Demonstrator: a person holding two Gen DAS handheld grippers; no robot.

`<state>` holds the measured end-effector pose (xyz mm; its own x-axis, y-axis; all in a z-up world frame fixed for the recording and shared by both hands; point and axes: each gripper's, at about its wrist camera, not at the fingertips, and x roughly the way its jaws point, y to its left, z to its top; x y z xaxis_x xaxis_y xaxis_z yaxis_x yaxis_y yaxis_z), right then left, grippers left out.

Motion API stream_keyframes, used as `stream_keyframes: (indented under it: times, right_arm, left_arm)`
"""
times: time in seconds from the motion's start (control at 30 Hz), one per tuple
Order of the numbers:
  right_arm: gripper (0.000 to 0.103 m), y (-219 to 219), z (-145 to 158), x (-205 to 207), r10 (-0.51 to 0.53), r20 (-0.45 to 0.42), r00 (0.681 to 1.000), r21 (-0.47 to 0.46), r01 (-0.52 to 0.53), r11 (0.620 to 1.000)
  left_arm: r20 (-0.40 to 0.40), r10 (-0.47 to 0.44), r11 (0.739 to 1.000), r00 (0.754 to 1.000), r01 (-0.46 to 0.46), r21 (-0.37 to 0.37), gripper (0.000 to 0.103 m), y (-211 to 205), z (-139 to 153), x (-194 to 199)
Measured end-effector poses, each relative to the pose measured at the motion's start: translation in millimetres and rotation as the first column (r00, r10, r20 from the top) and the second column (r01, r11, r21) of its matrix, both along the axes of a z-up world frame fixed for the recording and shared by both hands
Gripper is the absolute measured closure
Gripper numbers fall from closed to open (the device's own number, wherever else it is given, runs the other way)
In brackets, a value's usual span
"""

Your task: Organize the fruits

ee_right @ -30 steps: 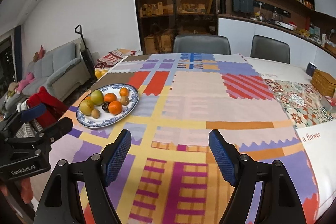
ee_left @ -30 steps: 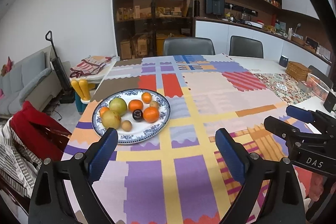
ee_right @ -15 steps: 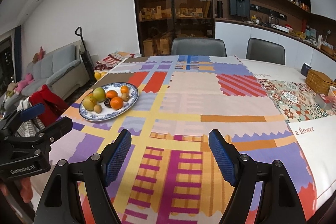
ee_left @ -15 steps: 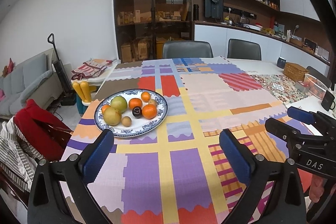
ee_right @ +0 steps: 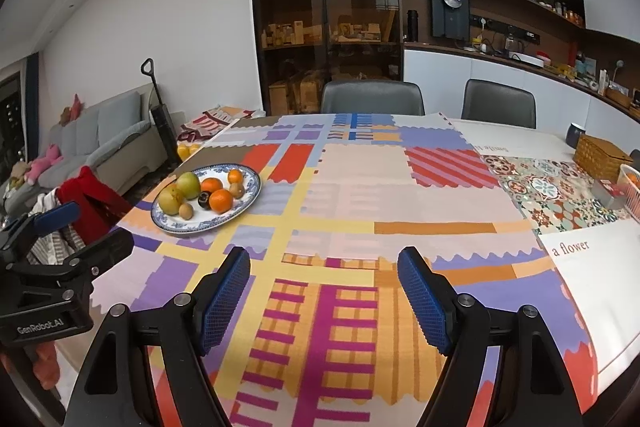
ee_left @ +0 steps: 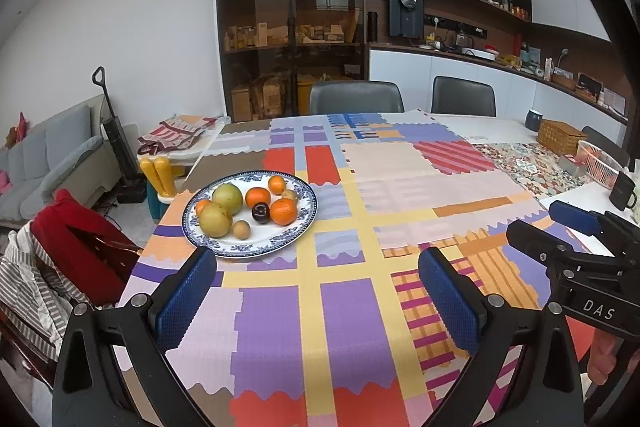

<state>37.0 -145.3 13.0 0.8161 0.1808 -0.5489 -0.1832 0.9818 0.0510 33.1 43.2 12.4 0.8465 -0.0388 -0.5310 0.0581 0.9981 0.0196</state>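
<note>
A blue-and-white patterned plate [ee_left: 298,227] sits on the left part of the patchwork tablecloth; it also shows in the right wrist view [ee_right: 248,201]. On it lie several fruits: two green-yellow pears [ee_left: 228,198], oranges [ee_left: 283,211], a dark plum [ee_left: 261,213] and small brown kiwis [ee_left: 241,229]. My left gripper [ee_left: 318,297] is open and empty, above the near table edge, short of the plate. My right gripper [ee_right: 324,301] is open and empty, above the cloth to the right of the plate.
Two grey chairs [ee_left: 355,98] stand behind the far edge. A wicker box [ee_left: 560,137], a pink basket [ee_left: 600,163] and a dark mug [ee_left: 622,190] sit at the table's right end. A chair with red clothing [ee_left: 76,247] stands at the left.
Both grippers have pulled back and up from the table, so the plate looks smaller and farther. Both stayed open and empty.
</note>
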Motion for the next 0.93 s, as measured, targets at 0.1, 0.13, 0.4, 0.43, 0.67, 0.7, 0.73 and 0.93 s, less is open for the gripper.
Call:
stream_keyframes:
  times: [0.1,0.13,0.4,0.43,0.67,0.7,0.73,0.93]
  right_arm:
    - [0.026,-0.1,0.4,-1.7,0.002,0.003,1.000,0.004,-0.002,1.000]
    - [0.026,-0.6,0.6,-2.2,0.001,0.004,1.000,0.004,-0.002,1.000]
    - [0.026,-1.0,1.0,-2.5,0.002,0.006,1.000,0.006,-0.002,1.000]
    - [0.026,-1.0,0.9,-2.5,0.001,0.006,1.000,0.004,-0.001,1.000]
    - [0.026,-1.3,0.5,-2.8,0.001,0.003,1.000,0.008,-0.001,1.000]
    - [0.026,-2.1,1.0,-2.6,0.002,0.002,1.000,0.009,-0.002,1.000]
    - [0.026,-2.1,1.1,-2.5,0.002,0.001,1.000,0.008,-0.002,1.000]
    - [0.026,-2.4,-0.7,-0.9,-0.001,-0.010,1.000,0.007,0.001,1.000]
  left_arm:
    - [0.007,0.001,1.000,1.000,-0.001,0.003,0.000,-0.7,1.8,-2.0]
    - [0.010,0.000,1.000,1.000,0.000,0.006,0.000,-1.0,2.4,-2.8]
    - [0.007,0.001,1.000,1.000,-0.001,-0.001,0.000,-1.5,4.1,-3.4]
    - [0.008,0.001,1.000,1.000,-0.001,-0.002,0.000,-1.5,4.7,-3.7]
    - [0.004,-0.005,1.000,1.000,0.005,-0.006,0.000,-3.0,6.3,-2.0]
    - [0.002,-0.004,1.000,1.000,0.004,-0.006,0.000,-3.4,5.2,-1.0]
    - [0.000,0.000,1.000,1.000,0.000,-0.004,0.000,-3.4,4.6,-0.1]
    - [-0.016,0.001,1.000,1.000,-0.001,-0.002,0.000,-4.2,-0.5,3.8]
